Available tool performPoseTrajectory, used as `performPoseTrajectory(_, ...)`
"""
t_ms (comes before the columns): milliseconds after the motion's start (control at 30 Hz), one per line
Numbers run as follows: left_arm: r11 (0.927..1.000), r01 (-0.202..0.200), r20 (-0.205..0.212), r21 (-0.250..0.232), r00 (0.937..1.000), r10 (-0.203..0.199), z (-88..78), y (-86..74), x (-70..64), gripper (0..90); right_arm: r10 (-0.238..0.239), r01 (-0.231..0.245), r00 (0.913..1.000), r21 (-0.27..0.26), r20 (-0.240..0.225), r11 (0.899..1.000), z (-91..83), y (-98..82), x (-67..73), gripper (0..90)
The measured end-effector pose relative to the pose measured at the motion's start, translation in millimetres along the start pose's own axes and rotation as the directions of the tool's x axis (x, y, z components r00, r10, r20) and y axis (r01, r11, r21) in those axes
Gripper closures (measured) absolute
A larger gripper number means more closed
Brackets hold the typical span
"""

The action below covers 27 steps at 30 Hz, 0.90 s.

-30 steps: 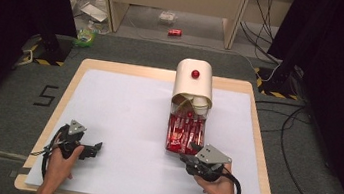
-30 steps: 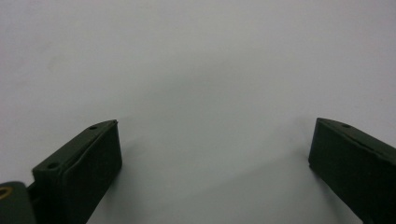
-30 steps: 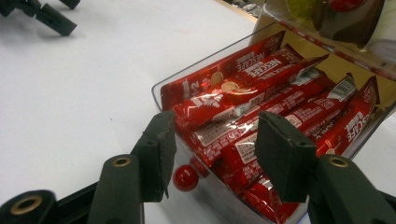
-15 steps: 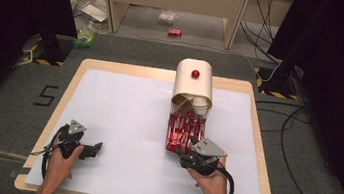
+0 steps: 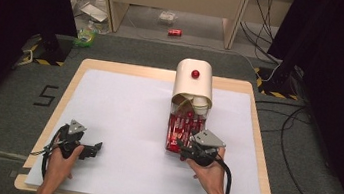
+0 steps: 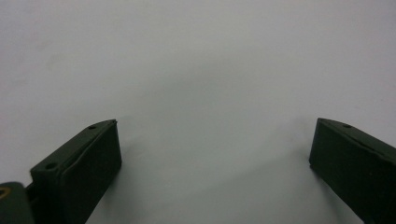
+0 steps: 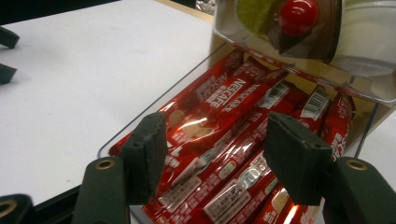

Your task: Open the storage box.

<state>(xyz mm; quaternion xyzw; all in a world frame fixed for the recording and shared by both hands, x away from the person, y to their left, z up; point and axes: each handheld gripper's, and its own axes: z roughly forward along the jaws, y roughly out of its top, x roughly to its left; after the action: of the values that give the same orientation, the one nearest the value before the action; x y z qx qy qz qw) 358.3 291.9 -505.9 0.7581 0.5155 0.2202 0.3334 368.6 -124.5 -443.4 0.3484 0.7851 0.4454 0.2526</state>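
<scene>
A cream, round-topped dispenser (image 5: 194, 82) with a red knob (image 5: 195, 74) is seen standing toward the far right of the white-covered table (image 5: 122, 115), and a clear tray (image 7: 154, 109) of glossy red Nescafé sachets (image 7: 219, 121) is drawn out from under it toward the person. The right hand-held gripper (image 5: 184, 150) is held at the tray's near end, its jaws apart and poised just over the packed sachets, nothing yet gripped (seen best in the right gripper view (image 7: 212, 149)). The left hand-held gripper (image 5: 93, 148) is rested well apart, near the table's front left, its jaws wide apart over bare surface (image 6: 212, 154). The risks are judged as follows: the foil sachets are slick and lie tightly side by side, so two may be pinched at once, or one may slip from the matte black pads; the thin transparent tray wall may be struck or dragged by a jaw, and the light dispenser shifted.
</scene>
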Motion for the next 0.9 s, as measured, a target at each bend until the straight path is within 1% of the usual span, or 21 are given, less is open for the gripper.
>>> performPoseTrajectory(67, 1.0000, 0.001, -0.001, 0.000, 1.0000, -0.001, 0.1, 0.0, 0.0, 1.6, 0.004, -0.004, 0.9999, 0.008, 0.010, 1.000, 3.1, 1.1, -2.5, 40.1)
performPoseTrajectory(100, 1.0000, 0.001, -0.001, 0.000, 1.0000, -0.001, 0.1, 0.0, 0.0, 1.6, 0.013, -0.013, 0.9998, 0.014, 0.015, 1.000, 5.0, 1.7, -4.1, 40.4)
performPoseTrajectory(500, 1.0000, 0.003, 0.000, 0.002, 1.0000, -0.003, 0.3, 0.1, 0.1, 1.3, 0.033, -0.034, 0.9991, 0.018, 0.024, 0.999, 10.4, 8.5, -11.1, 40.7)
performPoseTrajectory(600, 1.0000, 0.003, -0.001, 0.001, 1.0000, -0.003, 0.3, 0.1, 0.0, 1.3, 0.036, -0.037, 0.9991, 0.027, 0.024, 0.999, 12.6, 10.3, -12.6, 41.0)
performPoseTrajectory(767, 1.0000, 0.003, -0.001, 0.000, 1.0000, -0.003, 0.2, 0.0, -0.1, 1.3, 0.030, -0.030, 0.9993, 0.035, 0.021, 0.999, 16.2, 12.5, -12.2, 42.1)
performPoseTrajectory(800, 1.0000, 0.002, -0.002, 0.000, 1.0000, -0.002, 0.2, 0.0, -0.1, 1.3, 0.036, -0.037, 0.9992, 0.035, 0.019, 0.999, 16.6, 13.3, -11.8, 42.5)
performPoseTrajectory(900, 1.0000, 0.001, -0.002, 0.000, 1.0000, -0.001, 0.1, 0.0, -0.1, 1.3, 0.030, -0.031, 0.9994, 0.036, 0.015, 0.999, 17.6, 16.4, -8.9, 44.3)
